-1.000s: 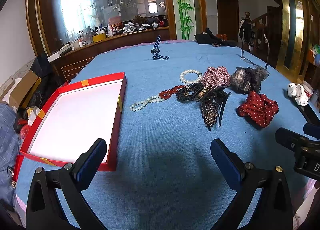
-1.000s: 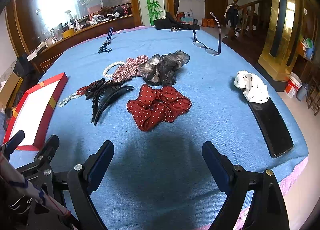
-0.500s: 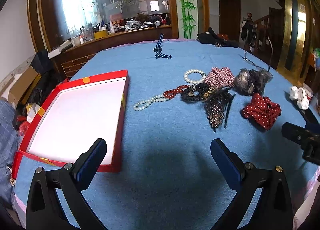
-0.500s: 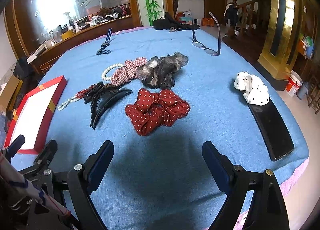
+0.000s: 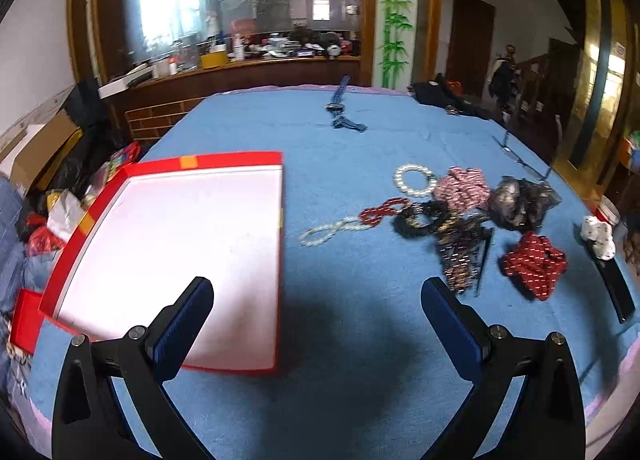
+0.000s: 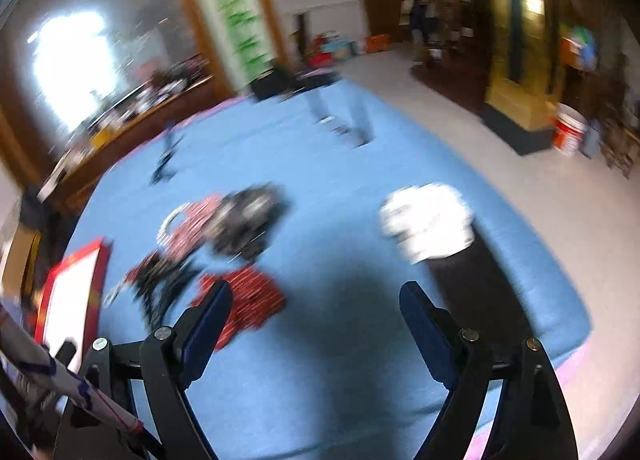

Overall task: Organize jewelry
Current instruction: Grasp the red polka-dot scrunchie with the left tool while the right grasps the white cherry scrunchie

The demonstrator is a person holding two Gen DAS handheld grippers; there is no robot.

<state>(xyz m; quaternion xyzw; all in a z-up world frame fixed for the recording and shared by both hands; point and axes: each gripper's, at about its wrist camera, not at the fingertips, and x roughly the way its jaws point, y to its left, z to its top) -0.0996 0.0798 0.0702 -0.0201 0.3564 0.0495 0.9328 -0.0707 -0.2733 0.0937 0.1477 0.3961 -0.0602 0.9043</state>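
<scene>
A red box with a white inside (image 5: pixel 172 244) lies at the left of the blue table. To its right lies a pile: a white pearl bracelet (image 5: pixel 414 179), a white and red bead string (image 5: pixel 352 222), a checked scrunchie (image 5: pixel 462 188), a grey scrunchie (image 5: pixel 520 202), dark hair clips (image 5: pixel 460 248) and a red dotted scrunchie (image 5: pixel 534 264). My left gripper (image 5: pixel 318 302) is open and empty above the table, near the box's right edge. My right gripper (image 6: pixel 316 314) is open and empty; its view is blurred, with the red scrunchie (image 6: pixel 248 300) by its left finger.
A white dotted scrunchie (image 5: pixel 598 236) rests on a black bar (image 5: pixel 612 284) at the table's right edge, and it also shows in the right wrist view (image 6: pixel 430 220). Glasses (image 5: pixel 524 164) and a blue striped band (image 5: pixel 342 112) lie farther back. Clutter sits beyond the left edge.
Both grippers have risen and tilted. The left view has swung left over the box. The right view has swung right toward the white scrunchie and is now motion-blurred.
</scene>
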